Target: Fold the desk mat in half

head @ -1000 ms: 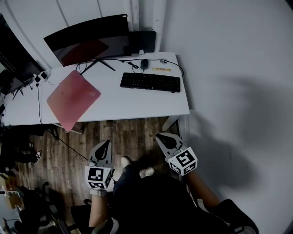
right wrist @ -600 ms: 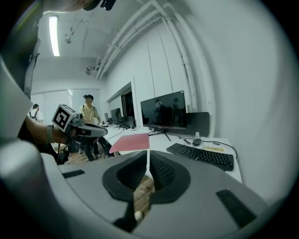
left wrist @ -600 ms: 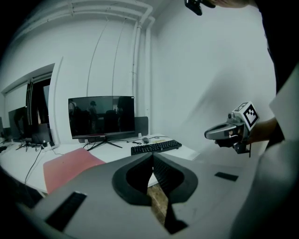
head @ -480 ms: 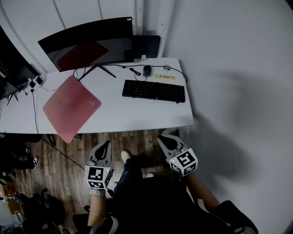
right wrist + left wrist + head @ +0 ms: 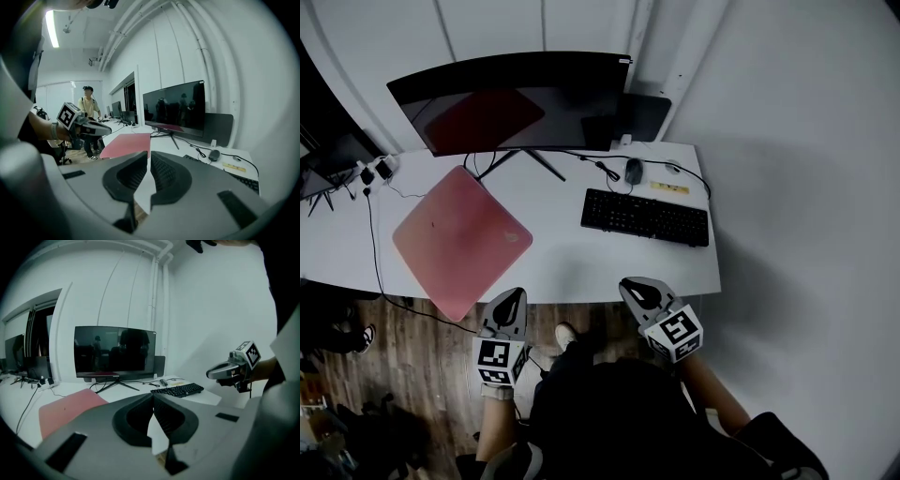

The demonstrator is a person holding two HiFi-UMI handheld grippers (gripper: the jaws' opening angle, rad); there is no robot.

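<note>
Desk mat (image 5: 459,239) lies flat on the left part of the tabletop (image 5: 572,253), skewed to its edges, w/ its near corner hanging past the near edge. Left gripper (image 5: 515,294) & right gripper (image 5: 630,284) both sit at that near edge, fingers closed w/ nothing between them.

Risks as we judge them:
- The overhanging corner is easy to nudge, so a bump from closed fingers could slide the mat off the near edge.
- Fingers must open before any pinch, else they only push.
- The mat is skewed, so lifting 1 corner w/o the other could give a crooked fold.
- The cable (image 5: 373,239) by the mat's left side & the monitor (image 5: 511,98) foot near its far corner could snag a lifted flap.

Vs 1 s ago: both grippers hung over the floor (image 5: 412,366), short of the near edge. Now their tips reach it. The mat & keyboard (image 5: 645,217) look unmoved on the tabletop.
</note>
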